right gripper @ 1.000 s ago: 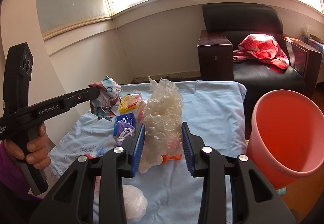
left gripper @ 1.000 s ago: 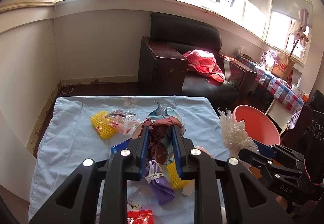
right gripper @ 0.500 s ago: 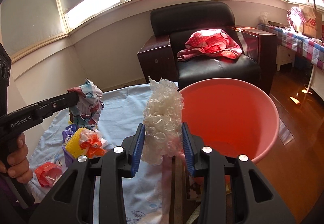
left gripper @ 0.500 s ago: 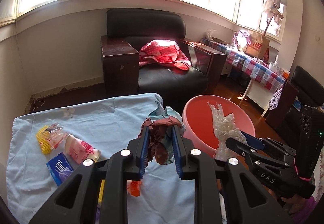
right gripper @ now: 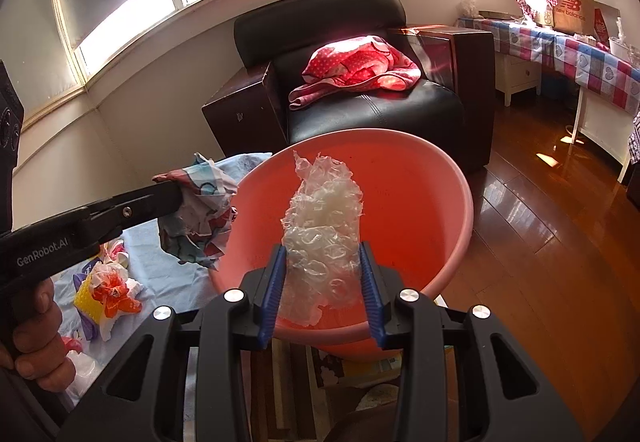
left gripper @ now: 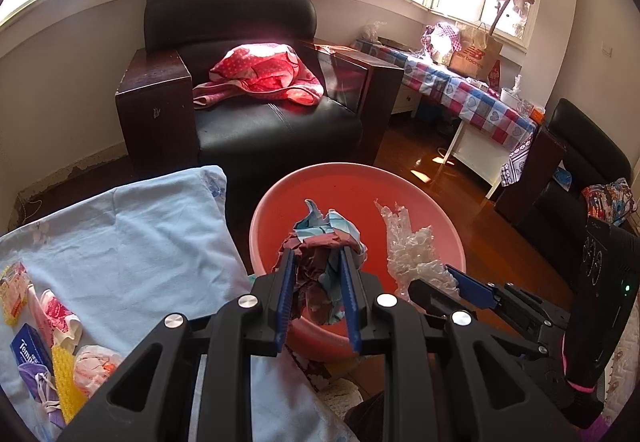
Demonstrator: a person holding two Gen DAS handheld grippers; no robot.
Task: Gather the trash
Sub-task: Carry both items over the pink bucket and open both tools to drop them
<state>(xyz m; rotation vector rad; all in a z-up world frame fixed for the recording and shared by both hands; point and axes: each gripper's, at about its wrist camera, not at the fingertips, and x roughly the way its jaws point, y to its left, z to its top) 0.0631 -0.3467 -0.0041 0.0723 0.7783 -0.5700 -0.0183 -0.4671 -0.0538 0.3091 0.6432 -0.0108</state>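
Note:
My left gripper (left gripper: 317,266) is shut on a crumpled printed wrapper (left gripper: 322,242), blue, white and maroon, and holds it over the near rim of a pink plastic basin (left gripper: 432,210). My right gripper (right gripper: 323,262) is shut on a wad of clear bubble wrap (right gripper: 324,218) and holds it over the same basin (right gripper: 432,202). In the right wrist view the left gripper (right gripper: 176,194) with its wrapper (right gripper: 200,210) is at the basin's left rim. In the left wrist view the bubble wrap (left gripper: 412,246) shows to the right.
A table with a light blue cloth (left gripper: 132,242) lies to the left, with more trash: a blue tissue pack (left gripper: 30,346), yellow foam net (left gripper: 66,378), crumpled wrappers (right gripper: 112,286). A black armchair (left gripper: 256,114) with a red cloth stands behind the basin. Wooden floor (right gripper: 540,242) lies to the right.
Both grippers have swung right from over the table to over the pink basin, still holding their trash. The basin now fills the middle of both views.

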